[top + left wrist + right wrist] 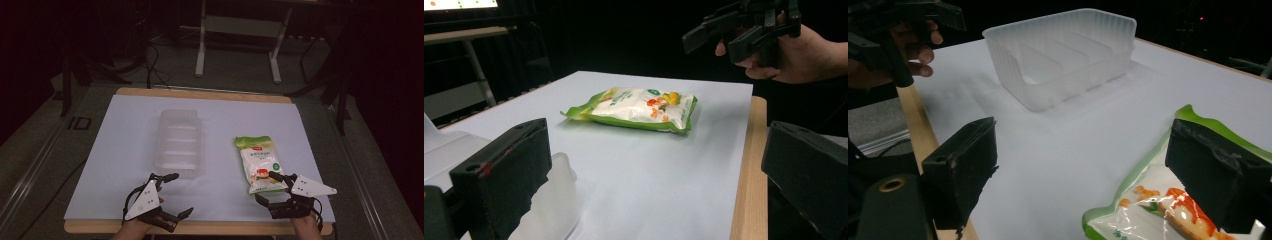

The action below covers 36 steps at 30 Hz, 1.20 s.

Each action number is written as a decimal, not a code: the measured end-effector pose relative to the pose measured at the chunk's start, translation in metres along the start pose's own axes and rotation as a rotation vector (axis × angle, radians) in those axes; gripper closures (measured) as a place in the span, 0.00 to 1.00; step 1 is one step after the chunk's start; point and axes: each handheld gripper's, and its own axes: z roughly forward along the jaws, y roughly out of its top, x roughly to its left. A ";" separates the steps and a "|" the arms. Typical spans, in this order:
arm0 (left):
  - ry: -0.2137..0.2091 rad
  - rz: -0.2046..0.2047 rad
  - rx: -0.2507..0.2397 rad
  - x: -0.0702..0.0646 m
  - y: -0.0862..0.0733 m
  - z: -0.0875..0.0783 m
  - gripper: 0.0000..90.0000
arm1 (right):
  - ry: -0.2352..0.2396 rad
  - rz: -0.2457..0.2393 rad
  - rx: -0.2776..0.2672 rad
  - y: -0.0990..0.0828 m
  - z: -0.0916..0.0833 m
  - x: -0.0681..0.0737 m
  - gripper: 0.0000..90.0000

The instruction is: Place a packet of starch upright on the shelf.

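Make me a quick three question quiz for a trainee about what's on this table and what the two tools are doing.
1. True or false: the right tool is shut on the snack bag.
2. Which thing lies nearer the left tool: A the clear divided tray, B the snack bag?
3. Fill in: the tray and bag rest on a ___ sheet over the wooden table.

Key
1. False: its jaws stand open at the bag's near end.
2. A.
3. White.
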 end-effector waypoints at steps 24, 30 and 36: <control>-0.008 0.006 0.000 0.000 0.001 0.001 0.00 | 0.041 -0.076 -0.048 0.033 -0.014 0.011 0.16; -0.014 -0.001 -0.006 0.000 0.001 0.001 0.00 | -0.023 -0.112 -0.058 0.052 -0.021 0.005 0.16; -0.010 0.006 -0.007 0.000 0.001 0.001 0.00 | 0.005 -0.111 -0.061 0.066 -0.023 -0.004 0.14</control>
